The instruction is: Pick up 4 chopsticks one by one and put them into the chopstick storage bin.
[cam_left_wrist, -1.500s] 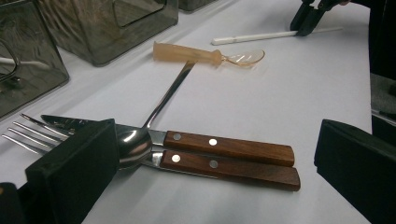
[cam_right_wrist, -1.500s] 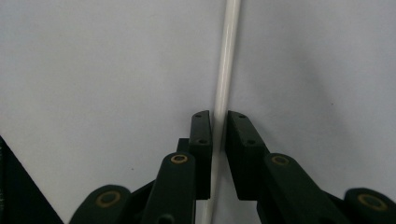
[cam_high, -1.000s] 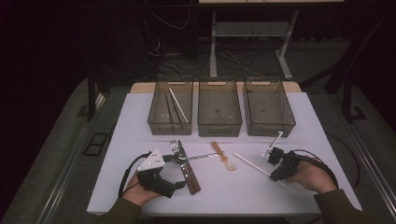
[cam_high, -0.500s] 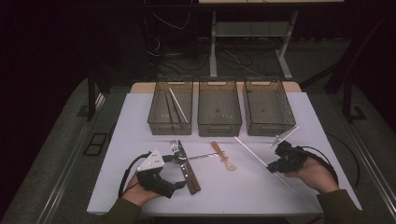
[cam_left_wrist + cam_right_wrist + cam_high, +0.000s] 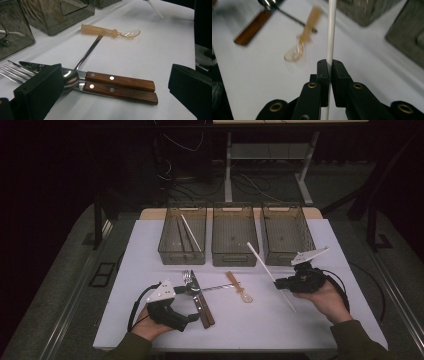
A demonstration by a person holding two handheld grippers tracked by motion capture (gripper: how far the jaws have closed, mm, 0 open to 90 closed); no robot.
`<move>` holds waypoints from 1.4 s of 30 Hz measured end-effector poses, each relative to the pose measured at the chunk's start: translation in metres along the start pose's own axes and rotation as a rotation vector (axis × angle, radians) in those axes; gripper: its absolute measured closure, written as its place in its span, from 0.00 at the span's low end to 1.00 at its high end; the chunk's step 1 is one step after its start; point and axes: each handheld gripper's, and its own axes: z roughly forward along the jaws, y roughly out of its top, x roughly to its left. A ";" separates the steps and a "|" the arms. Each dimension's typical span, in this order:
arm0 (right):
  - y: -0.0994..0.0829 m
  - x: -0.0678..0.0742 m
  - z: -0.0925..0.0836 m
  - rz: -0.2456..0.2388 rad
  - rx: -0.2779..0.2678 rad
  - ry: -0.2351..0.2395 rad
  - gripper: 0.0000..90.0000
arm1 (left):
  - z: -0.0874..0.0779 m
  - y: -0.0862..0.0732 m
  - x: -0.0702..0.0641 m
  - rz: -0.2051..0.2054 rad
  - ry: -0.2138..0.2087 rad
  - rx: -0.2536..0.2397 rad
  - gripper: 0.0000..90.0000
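White table [image 5: 320, 330] with three bins [image 5: 235, 236], cutlery [image 5: 200, 295]

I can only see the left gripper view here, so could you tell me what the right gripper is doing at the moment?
Observer: The right gripper is shut on a white stick; the right gripper view shows both jaws pressed against it.
Operator: Thank you. Is the stick lying on the table?
Observer: No, in the high view the white stick slants up off the table, its far end toward the middle bin.
Operator: And do any of the bins hold anything?
Observer: The left bin holds another white stick and some dark sticks. The middle bin and the right bin look empty.
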 end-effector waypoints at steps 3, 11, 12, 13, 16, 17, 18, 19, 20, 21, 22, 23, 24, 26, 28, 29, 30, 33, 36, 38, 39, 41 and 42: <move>0.006 0.000 0.003 0.002 -0.055 0.000 0.95 | 0.000 0.001 -0.001 0.005 -0.005 -0.003 0.00; 0.023 0.007 0.009 -0.022 -0.150 0.006 0.95 | -0.001 0.000 0.000 0.000 -0.002 -0.008 0.00; 0.025 0.007 0.009 -0.025 -0.173 0.006 0.95 | 0.000 0.000 -0.001 -0.006 0.001 -0.012 0.00; 0.027 0.008 0.009 -0.026 -0.186 0.016 0.95 | 0.000 0.000 -0.001 0.001 0.000 -0.015 0.00; 0.034 0.010 0.012 -0.036 -0.205 0.009 0.95 | -0.001 0.001 -0.002 0.001 -0.003 -0.013 0.00; 0.037 0.010 0.013 -0.039 -0.218 0.009 0.95 | -0.001 0.001 -0.001 0.000 -0.001 -0.014 0.00; 0.040 0.011 0.014 -0.033 -0.225 0.015 0.95 | -0.001 0.001 -0.001 0.002 -0.001 -0.014 0.00; 0.042 0.012 0.015 -0.036 -0.235 0.011 0.95 | -0.001 0.001 -0.001 0.001 0.000 -0.015 0.00; 0.045 0.013 0.017 -0.033 -0.247 0.010 0.95 | -0.001 0.001 -0.002 -0.002 -0.002 -0.016 0.00; 0.047 0.014 0.019 -0.031 -0.254 0.007 0.95 | -0.002 0.001 -0.002 0.000 -0.002 -0.017 0.00; 0.050 0.015 0.022 -0.034 -0.256 0.004 0.95 | -0.002 0.001 -0.002 0.002 -0.003 -0.017 0.00; 0.052 0.016 0.023 -0.039 -0.262 0.000 0.95 | -0.002 0.001 -0.002 0.000 -0.002 -0.018 0.00; 0.055 0.016 0.024 -0.034 -0.272 0.000 0.95 | -0.002 0.001 -0.002 -0.004 -0.002 -0.021 0.00; 0.060 0.018 0.026 -0.023 -0.292 0.002 0.95 | -0.002 0.001 -0.002 -0.005 -0.003 -0.023 0.00; 0.066 0.019 0.029 -0.020 -0.306 0.001 0.95 | -0.001 0.001 -0.002 -0.001 -0.007 -0.019 0.00; 0.070 0.020 0.030 -0.019 -0.308 0.000 0.95 | -0.001 0.002 -0.003 0.000 -0.007 -0.019 0.00; 0.073 0.020 0.031 -0.017 -0.315 -0.004 0.95 | -0.002 0.002 -0.003 0.002 -0.006 -0.019 0.00; 0.082 0.022 0.035 -0.011 -0.338 -0.006 0.95 | -0.002 0.002 -0.003 0.002 -0.005 -0.019 0.00; 0.092 0.024 0.038 0.001 -0.366 -0.006 0.95 | -0.002 0.002 -0.002 -0.001 0.000 -0.013 0.00; 0.099 0.024 0.039 0.006 -0.381 -0.005 0.95 | -0.002 0.002 -0.003 0.001 -0.003 -0.015 0.00; 0.102 0.025 0.040 0.005 -0.386 -0.012 0.95 | -0.002 0.002 -0.003 0.000 -0.004 -0.014 0.00; 0.109 0.026 0.043 0.008 -0.393 -0.014 0.95 | -0.002 0.002 -0.003 0.003 -0.003 -0.009 0.00; 0.112 0.026 0.044 0.010 -0.400 -0.019 0.95 | -0.002 0.002 -0.003 0.004 -0.003 -0.011 0.00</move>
